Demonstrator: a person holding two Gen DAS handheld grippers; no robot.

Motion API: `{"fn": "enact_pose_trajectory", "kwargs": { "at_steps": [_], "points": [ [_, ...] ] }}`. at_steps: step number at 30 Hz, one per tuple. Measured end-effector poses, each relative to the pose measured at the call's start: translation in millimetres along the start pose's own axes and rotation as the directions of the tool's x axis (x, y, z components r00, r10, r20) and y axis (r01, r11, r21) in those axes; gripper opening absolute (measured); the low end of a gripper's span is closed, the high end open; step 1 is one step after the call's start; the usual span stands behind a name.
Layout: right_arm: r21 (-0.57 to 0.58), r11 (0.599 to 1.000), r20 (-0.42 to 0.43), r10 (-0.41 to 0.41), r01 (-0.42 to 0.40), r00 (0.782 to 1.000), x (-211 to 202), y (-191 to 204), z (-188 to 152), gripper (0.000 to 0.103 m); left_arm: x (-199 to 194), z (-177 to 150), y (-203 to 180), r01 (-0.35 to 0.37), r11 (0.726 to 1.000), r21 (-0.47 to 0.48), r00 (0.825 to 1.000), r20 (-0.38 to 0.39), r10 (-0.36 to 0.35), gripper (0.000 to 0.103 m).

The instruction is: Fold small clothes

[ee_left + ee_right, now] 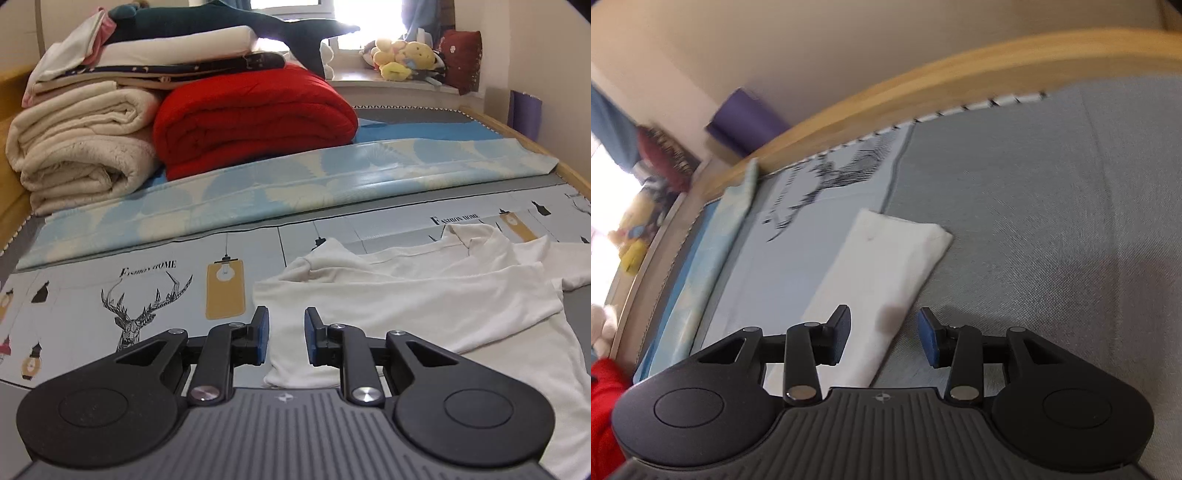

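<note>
A small white long-sleeved top (424,291) lies spread on the printed bed sheet (129,291), its left sleeve folded in across the body and its collar at the far side. My left gripper (287,334) is open and empty, low over the top's near left corner. In the right wrist view one white sleeve (886,273) lies flat and stretched out on the grey mattress (1052,221). My right gripper (884,334) is open and empty, its jaws standing either side of the sleeve's near part, above it.
Folded cream blankets (81,147) and a red quilt (255,114) are stacked at the back left. A rolled blue patterned sheet (295,177) crosses the bed behind the top. Plush toys (402,55) sit on the windowsill. The wooden bed rail (923,85) runs along the right edge.
</note>
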State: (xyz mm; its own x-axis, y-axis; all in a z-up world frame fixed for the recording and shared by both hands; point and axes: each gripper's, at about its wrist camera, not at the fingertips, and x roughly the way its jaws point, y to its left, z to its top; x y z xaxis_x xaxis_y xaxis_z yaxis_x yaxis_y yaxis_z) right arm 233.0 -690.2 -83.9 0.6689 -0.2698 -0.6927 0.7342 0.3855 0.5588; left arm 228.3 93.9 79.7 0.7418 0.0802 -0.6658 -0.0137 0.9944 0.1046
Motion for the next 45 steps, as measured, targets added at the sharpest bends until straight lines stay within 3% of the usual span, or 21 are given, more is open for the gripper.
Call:
{"fn": "enact_pose_trajectory", "kwargs": {
  "at_steps": [6,8,9,15,18,20,22,25,28,32,34,35,37,39,40,42,43,45],
  "points": [
    [-0.002,1.0,0.042,-0.016,0.016,0.999,22.4,2.0,1.4,0.041,11.5,0.1,8.7,-0.01,1.0,-0.023,1.0,-0.019,0.01,0.023],
    [-0.001,1.0,0.049,0.004,-0.004,0.999,26.4,5.7,0.8,0.023,13.0,0.9,11.2,-0.027,0.999,-0.022,0.999,-0.019,0.026,0.023],
    [-0.009,1.0,0.056,0.006,-0.005,0.998,26.9,7.6,0.4,0.005,12.4,1.5,13.0,-0.034,0.999,-0.023,0.999,-0.015,0.034,0.023],
    [-0.064,0.998,0.215,0.037,-0.023,0.976,-3.3,46.5,-1.1,0.004,12.0,7.1,21.7,-0.026,0.999,-0.042,1.0,-0.015,0.025,0.023],
    [-0.199,0.978,0.285,0.114,-0.058,0.952,-35.6,96.9,-8.0,0.004,15.1,8.3,24.3,-0.047,0.998,-0.042,0.998,-0.047,0.045,0.023],
    [-0.322,0.943,0.325,0.191,-0.081,0.926,-66.9,137.4,-23.6,0.004,15.9,9.3,30.3,-0.06,0.996,-0.061,0.996,-0.073,0.056,0.023],
    [-0.459,0.881,0.337,0.293,-0.115,0.895,-103.1,183.7,-52.6,0.004,15.8,10.8,38.8,-0.057,0.994,-0.098,0.995,-0.092,0.048,0.023],
    [-0.668,0.716,0.273,0.491,-0.205,0.827,-161.7,246.3,-122.1,0.004,15.0,13.4,55.7,-0.042,0.984,-0.175,0.994,-0.111,0.022,0.023],
    [-0.788,0.522,0.098,0.631,-0.327,0.77,-207.1,291.2,-211.5,0.005,15.6,12.9,70.1,-0.025,0.97,-0.24,0.99,-0.142,-0.01,0.023],
    [-0.815,0.296,-0.189,0.678,-0.498,0.711,-236.3,324.3,-347.5,0.005,14.2,13.3,87.3,-0.002,0.949,-0.314,0.987,-0.156,-0.049,0.023],
    [-0.773,0.217,-0.366,0.615,-0.596,0.698,-232.6,328.6,-419.2,0.008,15.5,15.0,94.7,0.005,0.94,-0.342,0.986,-0.157,-0.062,0.023],
    [-0.741,0.184,-0.476,0.534,-0.645,0.699,-223.0,327.1,-455.7,0.011,16.7,14.8,96.4,0.006,0.936,-0.351,0.984,-0.164,-0.068,0.023],
    [-0.659,0.152,-0.679,0.3,-0.737,0.67,-196.4,311.8,-519.6,0.011,19.8,14.3,99.0,0.011,0.928,-0.371,0.98,-0.18,-0.083,0.023],
    [-0.632,0.121,-0.757,0.116,-0.765,0.644,-188.7,292.4,-556.4,0.011,21.3,14.7,97.8,0.019,0.927,-0.374,0.978,-0.188,-0.095,0.023],
    [-0.626,0.101,-0.771,0.07,-0.773,0.633,-190.1,284.9,-560.6,0.012,20.7,15.5,96.8,0.023,0.929,-0.369,0.978,-0.185,-0.098,0.023],
    [-0.603,0.049,-0.795,0.054,-0.797,0.605,-200.4,277.5,-547.7,0.015,19.9,17.4,94.4,0.027,0.932,-0.362,0.98,-0.177,-0.097,0.023],
    [-0.603,0.021,-0.796,0.058,-0.798,0.603,-206.0,277.5,-533.9,0.019,20.3,17.9,93.9,0.028,0.932,-0.362,0.98,-0.176,-0.098,0.023],
    [-0.629,-0.022,-0.776,0.07,-0.777,0.627,-211.7,281.4,-501.7,0.026,23.7,17.9,91.8,0.027,0.929,-0.369,0.977,-0.185,-0.102,0.023]
  ]
}}
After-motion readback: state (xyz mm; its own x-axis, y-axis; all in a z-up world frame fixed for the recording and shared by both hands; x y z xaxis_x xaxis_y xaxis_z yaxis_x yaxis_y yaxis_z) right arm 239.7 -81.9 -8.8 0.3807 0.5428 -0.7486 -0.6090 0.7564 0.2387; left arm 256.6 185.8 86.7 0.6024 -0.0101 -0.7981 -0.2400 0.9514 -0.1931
